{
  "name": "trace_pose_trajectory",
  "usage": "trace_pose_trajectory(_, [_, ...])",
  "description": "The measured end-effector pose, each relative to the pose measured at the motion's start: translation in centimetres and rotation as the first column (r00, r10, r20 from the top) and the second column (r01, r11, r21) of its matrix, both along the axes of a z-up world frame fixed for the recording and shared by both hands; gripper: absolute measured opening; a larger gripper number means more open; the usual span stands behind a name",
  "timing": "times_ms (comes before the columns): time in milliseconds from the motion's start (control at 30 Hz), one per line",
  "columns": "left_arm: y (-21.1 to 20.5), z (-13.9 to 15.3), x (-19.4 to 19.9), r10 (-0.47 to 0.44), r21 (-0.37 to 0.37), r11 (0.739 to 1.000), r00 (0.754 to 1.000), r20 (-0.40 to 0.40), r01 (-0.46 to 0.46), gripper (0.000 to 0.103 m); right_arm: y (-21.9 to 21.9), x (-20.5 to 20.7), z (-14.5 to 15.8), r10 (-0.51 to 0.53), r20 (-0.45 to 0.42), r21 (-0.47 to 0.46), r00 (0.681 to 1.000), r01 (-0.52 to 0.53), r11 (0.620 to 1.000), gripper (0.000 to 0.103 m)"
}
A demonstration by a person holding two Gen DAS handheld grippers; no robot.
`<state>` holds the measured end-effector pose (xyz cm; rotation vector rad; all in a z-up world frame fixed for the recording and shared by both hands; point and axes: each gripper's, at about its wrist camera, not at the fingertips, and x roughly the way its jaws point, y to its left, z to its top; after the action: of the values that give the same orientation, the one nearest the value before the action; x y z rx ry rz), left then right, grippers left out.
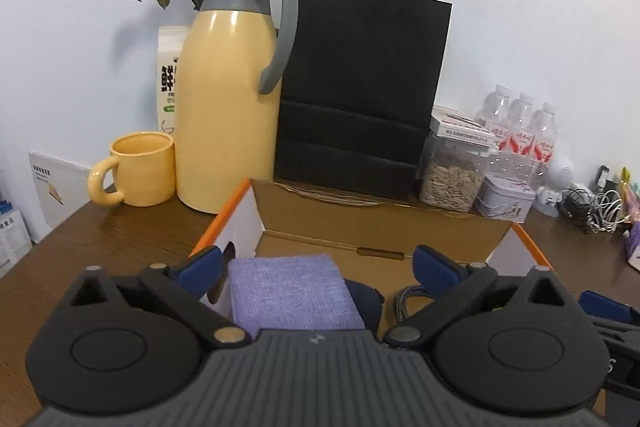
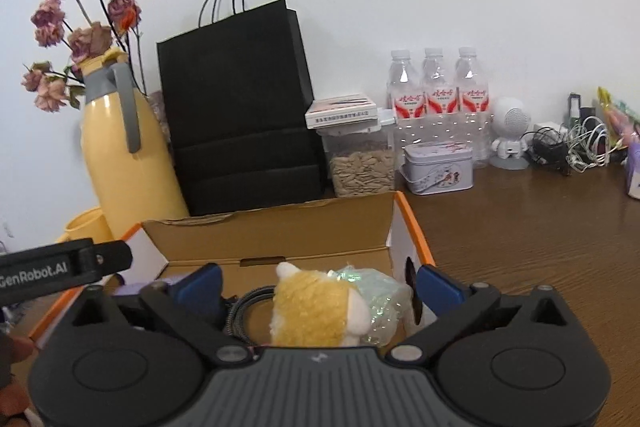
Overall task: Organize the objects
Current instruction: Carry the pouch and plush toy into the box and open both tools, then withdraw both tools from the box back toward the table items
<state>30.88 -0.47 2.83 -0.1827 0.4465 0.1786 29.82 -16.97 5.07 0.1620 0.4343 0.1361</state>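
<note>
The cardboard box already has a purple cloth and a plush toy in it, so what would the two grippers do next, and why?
Probably lift both out of the cardboard box. The left gripper and right gripper stand with jaws wide, pressing on neither the purple cloth nor the plush toy, which lie inside as if set down.

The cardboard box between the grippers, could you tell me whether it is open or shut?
Open: the cardboard box has its lid raised, showing a plush toy inside.
</note>
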Motion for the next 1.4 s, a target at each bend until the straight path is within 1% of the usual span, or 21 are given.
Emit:
trace_pose_trajectory(400, [0.0, 0.2, -0.3, 0.002, 0.009, 1.0, 1.0, 0.0, -0.002, 0.103, 0.5, -0.6, 0.6, 0.04, 0.014, -0.018, 0.999, -0.04, 0.999, 0.103])
trace_pose_trajectory(600, [-0.3, 1.3, -1.5, -0.009, 0.022, 1.0, 1.0, 0.021, 0.008, 0.103, 0.7, -1.3, 1.3, 0.055, 0.028, -0.034, 0.998, -0.054, 0.998, 0.103])
trace_pose_trajectory(833, [-0.4, 2.9, -4.4, -0.021, 0.039, 0.999, 0.999, 0.049, 0.02, 0.103, 0.7, -3.5, 2.6, 0.077, 0.057, -0.064, 0.995, -0.073, 0.995, 0.103])
trace_pose_trajectory(1067, [-0.4, 4.0, -8.6, -0.039, 0.072, 0.997, 0.997, 0.069, 0.034, 0.103, 0.0, -7.4, 3.4, 0.094, 0.073, -0.096, 0.993, -0.087, 0.992, 0.103])
trace_pose_trajectory(1400, [0.4, 3.8, -14.2, -0.061, 0.104, 0.993, 0.996, 0.063, 0.054, 0.103, -1.4, -13.2, 2.3, 0.108, 0.043, -0.135, 0.993, -0.101, 0.986, 0.103])
